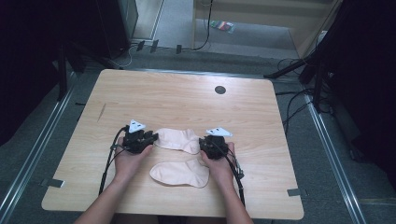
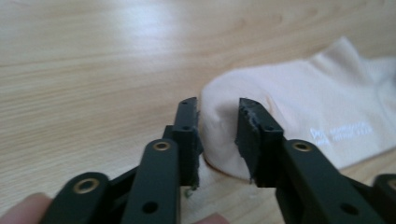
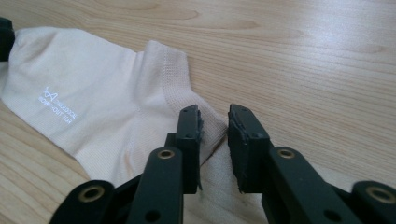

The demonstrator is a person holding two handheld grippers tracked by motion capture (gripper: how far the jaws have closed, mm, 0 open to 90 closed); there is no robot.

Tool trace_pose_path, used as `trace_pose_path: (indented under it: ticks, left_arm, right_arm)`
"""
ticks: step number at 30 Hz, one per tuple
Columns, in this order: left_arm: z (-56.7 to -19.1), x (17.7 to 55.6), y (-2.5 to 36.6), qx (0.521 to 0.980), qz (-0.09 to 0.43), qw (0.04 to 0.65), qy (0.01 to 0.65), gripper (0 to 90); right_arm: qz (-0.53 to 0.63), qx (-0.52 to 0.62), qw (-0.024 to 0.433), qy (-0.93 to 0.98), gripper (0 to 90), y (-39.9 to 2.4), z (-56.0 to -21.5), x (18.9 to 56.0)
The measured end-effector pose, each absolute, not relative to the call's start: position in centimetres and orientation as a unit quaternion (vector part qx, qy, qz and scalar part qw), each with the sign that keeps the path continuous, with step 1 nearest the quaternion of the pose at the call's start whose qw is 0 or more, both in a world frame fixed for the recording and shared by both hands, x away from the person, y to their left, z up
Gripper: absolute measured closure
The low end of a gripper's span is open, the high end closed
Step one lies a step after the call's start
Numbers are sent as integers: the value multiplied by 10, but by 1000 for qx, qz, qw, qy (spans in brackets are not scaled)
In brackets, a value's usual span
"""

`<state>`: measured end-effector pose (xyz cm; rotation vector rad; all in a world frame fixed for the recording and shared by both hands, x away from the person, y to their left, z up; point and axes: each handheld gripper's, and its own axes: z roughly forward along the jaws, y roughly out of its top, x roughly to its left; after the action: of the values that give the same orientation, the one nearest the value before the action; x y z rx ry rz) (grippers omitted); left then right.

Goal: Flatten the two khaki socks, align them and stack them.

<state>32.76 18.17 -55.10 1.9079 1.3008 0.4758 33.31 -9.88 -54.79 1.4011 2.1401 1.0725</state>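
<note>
Spreading across most of the high view, the wooden table [image 1: 187,98] is pale and rectangular with rounded corners and stands on a grey floor [image 1: 322,154]; a small dark round cap [image 1: 220,90] sits in the tabletop toward its far edge. Two pale peach socks lie near the person's edge of the table, one behind the other and just apart. The farther sock [image 1: 177,139] stretches between the two grippers, and the nearer sock [image 1: 180,173] lies flat between the person's wrists, untouched. The left hand [image 1: 128,158] brings the left gripper [image 1: 149,138] to the left end of the farther sock; in the left gripper view its jaws stand narrow with the rounded toe end [image 2: 219,126] of that sock between them, the black pads [image 2: 247,135] at the fabric on either side, though I cannot tell whether they truly pinch it. The right hand [image 1: 219,163] sets the right gripper [image 1: 204,144] at the other end; in the right gripper view the jaws are likewise narrow, straddling the ribbed cuff corner [image 3: 212,123] of the sock, with a slim gap visible between pad and cloth. Small white lettering [image 3: 58,109] is printed on the sock's side, too fine to read.
</note>
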Motion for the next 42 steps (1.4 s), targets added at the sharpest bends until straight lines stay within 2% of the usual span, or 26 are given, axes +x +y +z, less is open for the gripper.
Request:
trace_pose_path:
  ticks: [2,5,11,20,29,42]
  left_arm:
    - [-551,326,179,757,193,378,498,856]
    - [-551,326,179,758,194,378,495,892]
    - [-538,318,185,749,195,411,481,899]
    - [-511,298,185,741,206,442,462,899]
    - [-493,260,190,721,203,474,462,899]
    - [-507,207,186,717,168,489,467,899]
  right_arm:
    - [372,490,192,764,855,-97,-548,331]
    - [369,484,197,769,894,-96,-547,330]
    - [387,491,194,756,900,-101,-544,326]
    - [425,484,199,739,900,-107,-521,310]
    - [452,465,206,733,900,-117,-489,278]
    - [451,454,201,742,900,-124,-492,235]
